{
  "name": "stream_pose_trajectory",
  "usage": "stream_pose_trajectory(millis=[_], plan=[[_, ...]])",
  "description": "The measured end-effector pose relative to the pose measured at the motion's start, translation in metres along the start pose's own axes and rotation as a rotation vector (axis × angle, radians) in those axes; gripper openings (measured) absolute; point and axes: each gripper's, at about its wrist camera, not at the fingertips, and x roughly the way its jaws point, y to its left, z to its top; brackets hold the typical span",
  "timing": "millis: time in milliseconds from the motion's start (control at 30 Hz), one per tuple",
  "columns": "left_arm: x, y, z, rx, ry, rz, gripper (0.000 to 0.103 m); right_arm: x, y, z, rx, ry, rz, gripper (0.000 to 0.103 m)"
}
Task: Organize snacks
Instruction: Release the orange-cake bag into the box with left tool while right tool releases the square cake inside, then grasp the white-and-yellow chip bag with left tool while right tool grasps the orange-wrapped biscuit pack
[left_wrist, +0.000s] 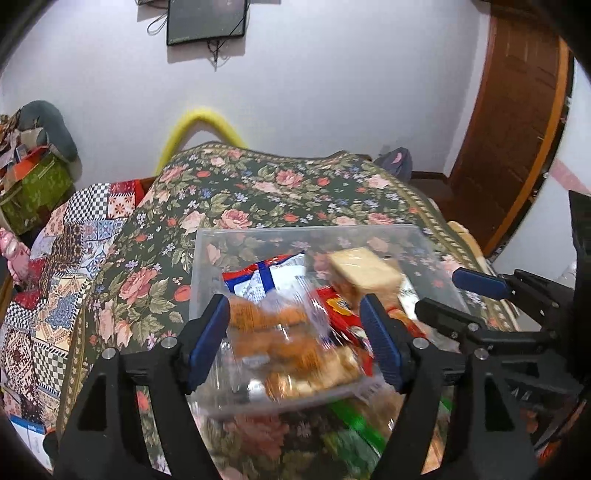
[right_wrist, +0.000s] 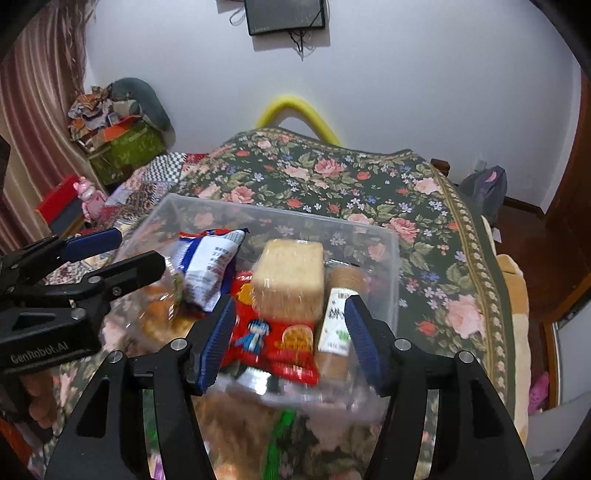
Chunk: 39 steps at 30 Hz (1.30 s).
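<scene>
From the left wrist view, a clear plastic bin (left_wrist: 310, 236) sits on a bed under a floral bedspread (left_wrist: 258, 184). The left gripper (left_wrist: 295, 343) is spread wide, released, its blue pads flanking a clear bag of orange-brown pastries (left_wrist: 291, 350) (whether they touch it is hard to tell through blur). Behind lie a blue-and-white packet (left_wrist: 269, 277), a red snack packet (left_wrist: 340, 314) and a pale wrapped cracker block (left_wrist: 365, 273). The right gripper (left_wrist: 450, 299) enters from the right.

The right wrist view alone shows a tall brown packet with a white label (right_wrist: 336, 317) at the bin's (right_wrist: 391, 258) right side. The right gripper (right_wrist: 288, 339) also gapes wide, holding nothing, over the red snack packet (right_wrist: 273, 339) and cracker block (right_wrist: 291, 277). A blurred green strip (right_wrist: 277, 443) lies near, unidentifiable. The left gripper (right_wrist: 122, 251) reaches in at left.
</scene>
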Motion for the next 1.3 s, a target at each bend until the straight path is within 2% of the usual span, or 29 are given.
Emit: stream_pose_trajectory(millis=[233,533,700,867,1067,1300], plan=[[-0.042,0.000,-0.032,0.030,0.002,-0.021,0.081,-0.037,-0.004,-0.026,-0.002,-0.016,0.018,0.060],[-0.064,0.008,-0.105,0.031,0.103,-0.059,0.081,-0.064,0.001,-0.071,0.025,0.014,0.031,0.060],[-0.068,0.013,-0.145,0.025,0.170,-0.064,0.081,-0.062,0.006,-0.096,0.031,0.059,0.011,0.060],[-0.073,0.011,-0.175,0.027,0.202,-0.065,0.081,-0.057,0.012,-0.121,0.053,0.111,0.021,0.060],[-0.078,0.011,-0.197,-0.021,0.229,-0.125,0.082,-0.056,0.027,-0.139,0.052,0.142,0.023,0.060],[-0.068,0.004,-0.212,0.005,0.248,-0.090,0.083,-0.039,0.033,-0.142,0.071,0.171,0.047,0.060]])
